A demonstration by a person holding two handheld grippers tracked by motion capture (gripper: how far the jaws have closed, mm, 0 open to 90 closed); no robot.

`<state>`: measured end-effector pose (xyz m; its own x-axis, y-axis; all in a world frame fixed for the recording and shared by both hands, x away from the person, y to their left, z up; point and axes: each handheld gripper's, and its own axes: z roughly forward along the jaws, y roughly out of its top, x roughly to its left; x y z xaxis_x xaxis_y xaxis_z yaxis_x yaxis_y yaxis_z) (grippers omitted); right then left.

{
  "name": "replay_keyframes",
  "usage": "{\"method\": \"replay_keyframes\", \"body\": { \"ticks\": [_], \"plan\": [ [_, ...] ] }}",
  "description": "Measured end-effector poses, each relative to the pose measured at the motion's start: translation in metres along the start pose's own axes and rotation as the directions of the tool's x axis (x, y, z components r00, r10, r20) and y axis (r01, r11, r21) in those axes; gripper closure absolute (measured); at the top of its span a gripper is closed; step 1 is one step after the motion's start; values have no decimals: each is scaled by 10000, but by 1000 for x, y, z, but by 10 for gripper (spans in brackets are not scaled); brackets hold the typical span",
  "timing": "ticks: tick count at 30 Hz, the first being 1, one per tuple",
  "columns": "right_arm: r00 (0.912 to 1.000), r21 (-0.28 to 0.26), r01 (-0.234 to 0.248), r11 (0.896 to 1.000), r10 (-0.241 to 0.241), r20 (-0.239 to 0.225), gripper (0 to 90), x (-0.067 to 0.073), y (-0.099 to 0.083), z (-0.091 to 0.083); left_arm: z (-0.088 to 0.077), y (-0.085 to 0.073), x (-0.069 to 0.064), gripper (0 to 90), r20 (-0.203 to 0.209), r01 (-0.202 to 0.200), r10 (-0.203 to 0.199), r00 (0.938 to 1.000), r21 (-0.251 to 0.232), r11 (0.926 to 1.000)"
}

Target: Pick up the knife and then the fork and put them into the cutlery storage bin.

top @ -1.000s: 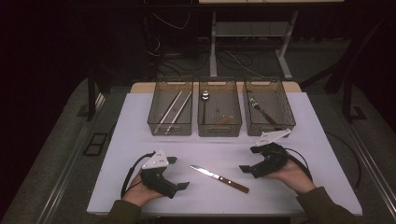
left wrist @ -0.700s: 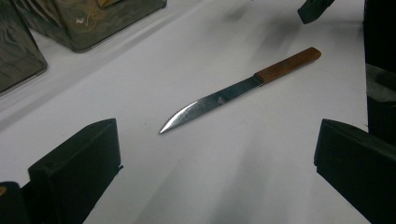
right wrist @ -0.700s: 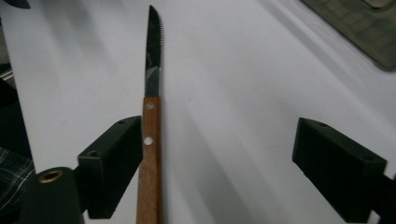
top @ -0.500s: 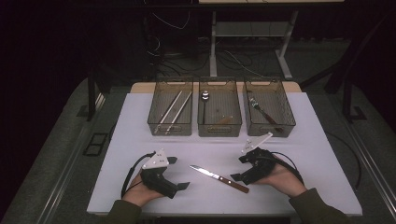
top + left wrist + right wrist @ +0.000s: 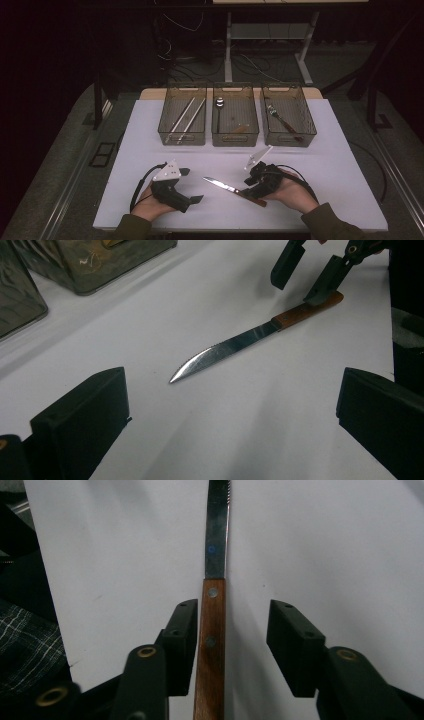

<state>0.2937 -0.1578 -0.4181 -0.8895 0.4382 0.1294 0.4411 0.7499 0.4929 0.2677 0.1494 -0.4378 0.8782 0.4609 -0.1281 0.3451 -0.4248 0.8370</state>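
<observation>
A knife (image 5: 231,189) with a steel blade and a brown wooden handle lies flat on the white table (image 5: 325,150), near its front edge. My right gripper (image 5: 250,188) is lowered over the handle, one jaw on each side. Its jaws have just been closing. In the right gripper view the handle (image 5: 211,645) lies against the left jaw, with a gap to the other, so the right gripper (image 5: 233,612) is open. My left gripper (image 5: 191,186) rests open to the left of the blade tip. It faces the knife (image 5: 225,347) and the right gripper (image 5: 307,277) beyond it.
Three mesh bins stand in a row at the back of the table. The left bin (image 5: 182,141) holds long metal sticks, the middle bin (image 5: 235,141) a spoon, the right bin (image 5: 289,142) a fork. Dark floor and cables surround the table.
My right gripper has moved left to the knife's handle and its jaws have narrowed around it. The left gripper and the knife have not moved.
</observation>
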Motion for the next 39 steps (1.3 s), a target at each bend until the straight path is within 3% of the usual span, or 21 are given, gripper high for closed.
{"method": "replay_keyframes", "body": {
  "ticks": [12,20,26,35,39],
  "plan": [
    [9988,621,493,9969,-490,-52,690,6,14,16,0,0,0,0,23,-7,7,10000,2,10000],
    [9951,1407,898,9860,-947,284,725,12,23,22,1,0,0,0,37,-25,25,10000,46,10000],
    [9906,2367,1158,9647,-1297,439,734,15,34,26,1,0,0,0,27,-53,53,10000,18,10000],
    [9762,3736,1747,9110,-2096,548,759,22,52,34,1,0,0,0,34,-23,23,10000,32,10000],
    [9765,3937,1715,9031,-2086,533,775,22,55,35,0,0,0,0,25,-7,7,10000,0,10000]
  ]
}}
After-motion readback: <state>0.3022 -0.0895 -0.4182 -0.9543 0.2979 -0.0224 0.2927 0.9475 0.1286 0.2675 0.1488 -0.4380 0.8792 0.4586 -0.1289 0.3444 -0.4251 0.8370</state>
